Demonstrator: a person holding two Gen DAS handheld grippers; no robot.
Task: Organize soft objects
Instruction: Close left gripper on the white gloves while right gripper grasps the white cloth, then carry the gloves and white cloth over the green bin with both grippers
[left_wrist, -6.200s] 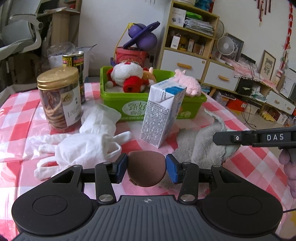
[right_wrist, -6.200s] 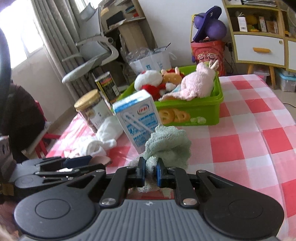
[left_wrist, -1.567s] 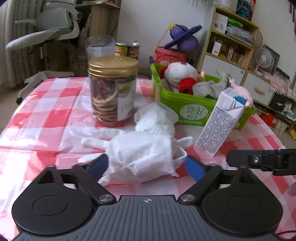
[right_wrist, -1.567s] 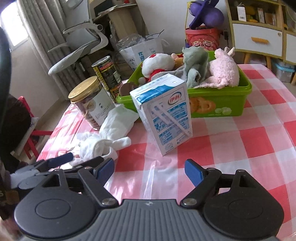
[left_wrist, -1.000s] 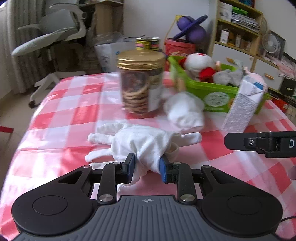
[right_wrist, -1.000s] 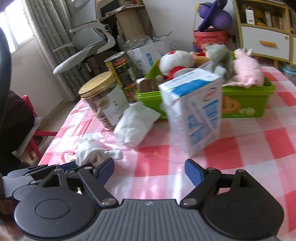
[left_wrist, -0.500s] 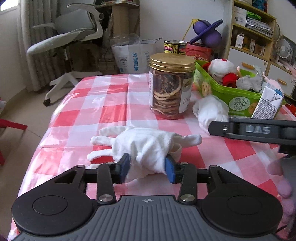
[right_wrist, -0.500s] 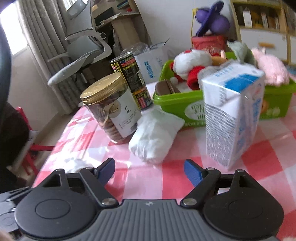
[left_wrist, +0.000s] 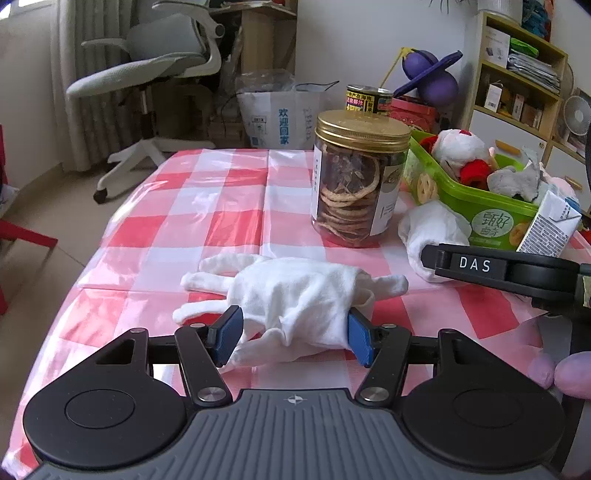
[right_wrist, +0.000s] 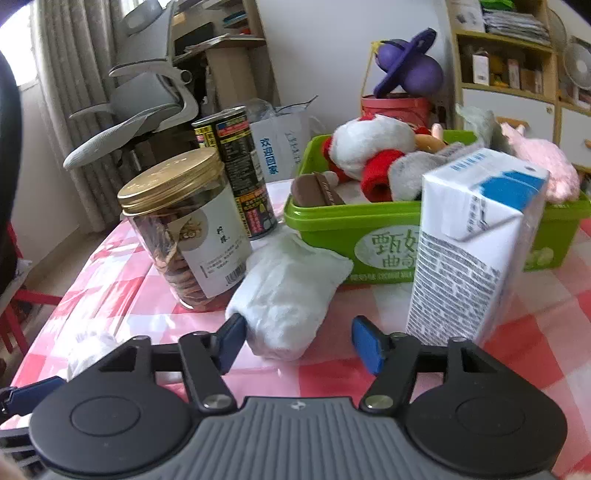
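A crumpled white glove (left_wrist: 295, 291) lies on the red-checked table. My left gripper (left_wrist: 293, 334) is open, its blue pads on either side of the glove's near end. A second white soft bundle (right_wrist: 288, 291) lies by the green bin (right_wrist: 369, 236), also seen in the left wrist view (left_wrist: 432, 232). My right gripper (right_wrist: 299, 341) is open, its left pad beside the bundle's near end. The bin holds a Santa plush (right_wrist: 369, 147), a grey cloth (right_wrist: 417, 166), a pink plush (right_wrist: 546, 162) and a brown item (right_wrist: 314, 192).
A gold-lidded jar (left_wrist: 360, 177) and a dark can (right_wrist: 236, 166) stand left of the bin. A milk carton (right_wrist: 472, 251) stands close to my right gripper's right finger. The table's left edge (left_wrist: 92, 258) drops to the floor. An office chair (left_wrist: 155, 70) stands behind.
My left gripper's jaws have widened from a pinch on the white glove to open around it. My right gripper has moved forward and left to the white bundle.
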